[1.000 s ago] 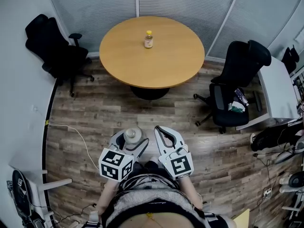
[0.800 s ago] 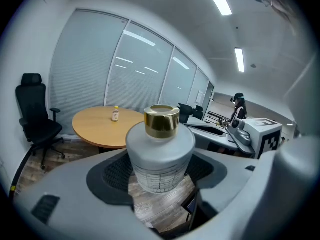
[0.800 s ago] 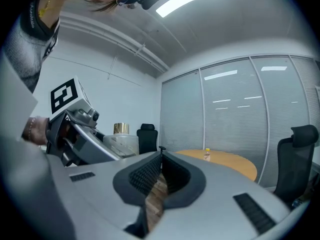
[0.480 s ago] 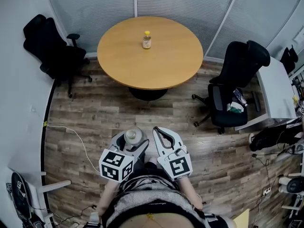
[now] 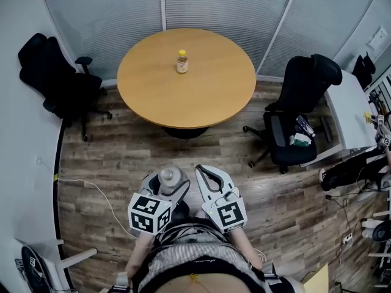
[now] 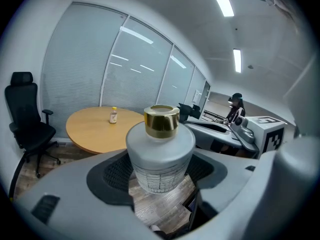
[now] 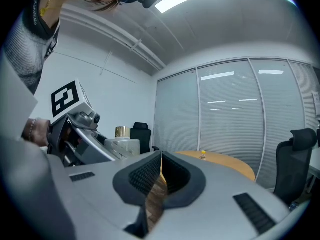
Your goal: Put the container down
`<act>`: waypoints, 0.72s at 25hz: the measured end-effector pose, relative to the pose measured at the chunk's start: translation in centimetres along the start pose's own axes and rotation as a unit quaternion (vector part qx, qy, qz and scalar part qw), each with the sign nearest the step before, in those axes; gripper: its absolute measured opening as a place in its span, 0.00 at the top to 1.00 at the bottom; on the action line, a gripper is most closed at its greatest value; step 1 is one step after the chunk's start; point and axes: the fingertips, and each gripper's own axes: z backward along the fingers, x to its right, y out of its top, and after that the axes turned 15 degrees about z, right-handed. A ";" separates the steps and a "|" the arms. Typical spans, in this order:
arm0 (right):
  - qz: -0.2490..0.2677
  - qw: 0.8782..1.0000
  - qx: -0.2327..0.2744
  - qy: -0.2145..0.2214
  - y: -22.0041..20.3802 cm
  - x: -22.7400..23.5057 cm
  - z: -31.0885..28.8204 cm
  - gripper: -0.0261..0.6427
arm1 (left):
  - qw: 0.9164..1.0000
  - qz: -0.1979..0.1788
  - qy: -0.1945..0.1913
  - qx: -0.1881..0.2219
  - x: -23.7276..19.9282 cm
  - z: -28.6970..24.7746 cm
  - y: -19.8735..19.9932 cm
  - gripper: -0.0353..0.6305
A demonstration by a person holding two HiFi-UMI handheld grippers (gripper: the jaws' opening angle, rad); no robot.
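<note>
My left gripper [image 5: 169, 184] is shut on a frosted glass container [image 5: 170, 177] with a gold cap, held upright over the wood floor close to my body. In the left gripper view the container [image 6: 160, 154] sits squeezed between the two dark pads. My right gripper [image 5: 209, 177] is shut with nothing in it, right beside the left one; its pads [image 7: 159, 176] meet at the tips. A round wooden table [image 5: 208, 87] stands ahead, some way off, with a small yellow-capped bottle [image 5: 182, 61] on it. That bottle [image 6: 113, 116] also shows in the left gripper view.
Black office chairs stand left [image 5: 58, 81] and right [image 5: 299, 112] of the table. A white desk [image 5: 354, 112] runs along the right wall, with cables and gear on the floor near it. A white cable [image 5: 91, 185] lies on the floor at left. Glass partitions [image 5: 214, 5] stand behind the table.
The view has shifted a little: the table and bottle sit slightly lower and further left in the frame. Both grippers hold the same pose, the container still gripped.
</note>
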 end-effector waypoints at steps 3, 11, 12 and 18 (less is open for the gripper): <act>0.002 1.000 0.002 -0.007 0.2 0.8 -2.0 0.93 | 1.000 -0.009 -0.006 -0.002 -1.1 -0.8 1.4 0.45; 0.003 1.000 -0.005 -0.010 0.3 1.3 -6.8 0.93 | 1.000 -0.017 -0.024 -0.004 -4.2 -2.2 4.6 0.45; 0.003 1.000 -0.006 -0.011 0.3 1.4 -7.4 0.93 | 1.000 -0.016 -0.025 -0.004 -4.6 -2.3 4.9 0.45; 0.003 1.000 -0.012 -0.014 0.1 1.4 -10.2 0.93 | 0.999 -0.013 -0.029 -0.010 -7.0 -2.8 6.1 0.45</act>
